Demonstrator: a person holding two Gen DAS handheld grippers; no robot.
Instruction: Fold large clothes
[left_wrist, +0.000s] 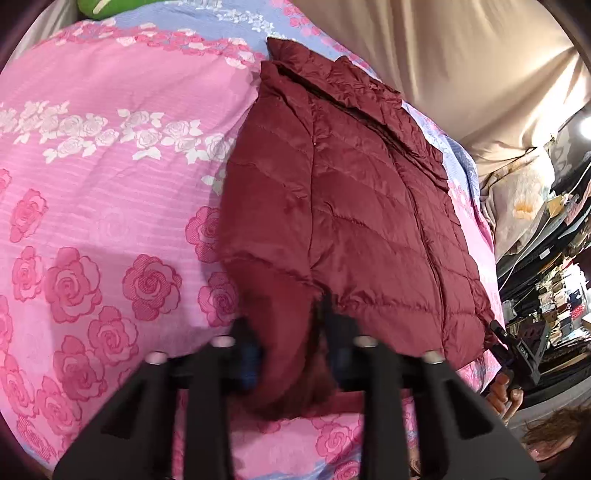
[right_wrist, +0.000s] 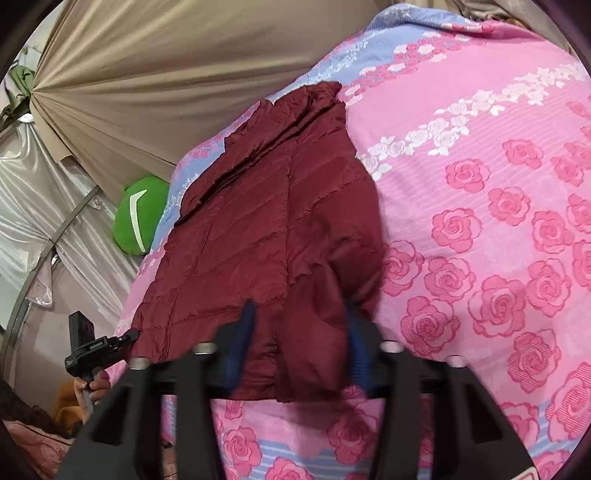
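Maroon quilted puffer jacket (left_wrist: 332, 206) spread flat on a pink rose-print bedsheet (left_wrist: 92, 206), collar toward the top of both wrist views, hem at the bottom edge nearest the grippers. Long axis running from the lower centre of each frame up toward the collar, so straight ahead of both tools.

Left gripper (left_wrist: 291, 343) clamped on the hem corner at lower centre of the left wrist view, a thick bunch of maroon fabric pinched between the blue-padded fingers. Right gripper (right_wrist: 299, 343) likewise closed on the opposite hem corner, lower centre of the right wrist view, fabric bulging between the jaws. Each tool also visible from the other's camera, at the lower right edge of the left view and the lower left edge of the right view. Both equally near, one per corner.

Likely next: lifting the hem and carrying it up toward the collar, along that long axis.

Shell glossy, slippery-looking nylon, stitched in diagonal channels, puffy and compressible. Sheet matte woven cotton, slightly rumpled. Green cushion (right_wrist: 142, 216) round and plush, beside the bed's left edge; beige draped curtain (right_wrist: 166, 74) behind.
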